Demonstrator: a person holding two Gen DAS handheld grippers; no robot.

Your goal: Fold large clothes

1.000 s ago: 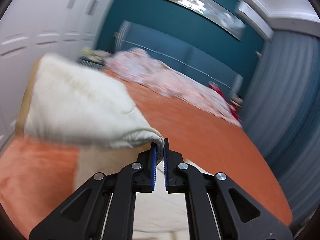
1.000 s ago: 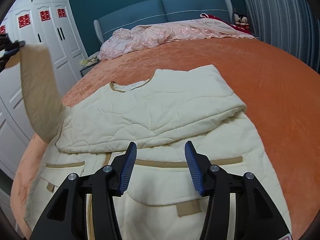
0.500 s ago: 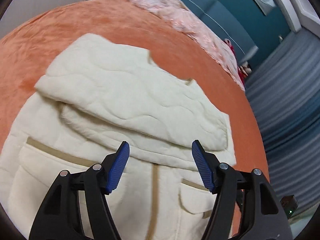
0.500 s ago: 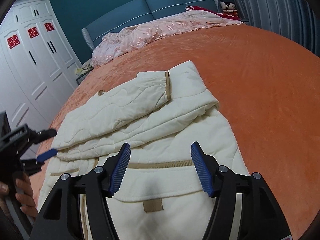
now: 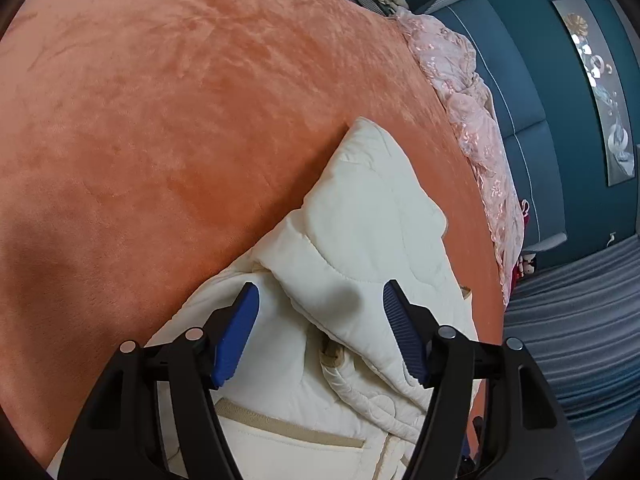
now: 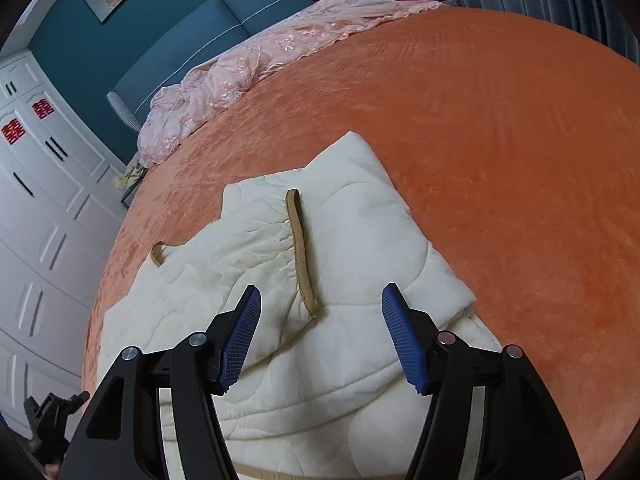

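Observation:
A cream quilted jacket (image 6: 340,240) with tan trim lies on the orange bedspread (image 6: 500,140), its sleeves folded across the chest. My right gripper (image 6: 322,287) hangs open just above it. The tan cuff (image 6: 300,248) of the folded sleeve shows between its jaws, and the pads do not touch it. My left gripper (image 5: 320,286) is open too, low over the jacket (image 5: 372,216) at the folded sleeve's edge, with nothing pinched. A tan pocket band (image 5: 288,428) shows under it. The left gripper (image 6: 52,412) also peeks in at the right wrist view's lower left.
A pink embroidered cover (image 6: 248,68) is bunched along the blue headboard (image 6: 224,20). White wardrobe doors (image 6: 36,184) stand to the left of the bed, grey curtains (image 5: 580,320) on the other side. Bare orange bedspread (image 5: 180,100) stretches wide around the jacket.
My left gripper let go of the raised sleeve, which now lies across the jacket, then dropped low over the jacket and rolled. My right gripper opened wider and slid sideways over the jacket.

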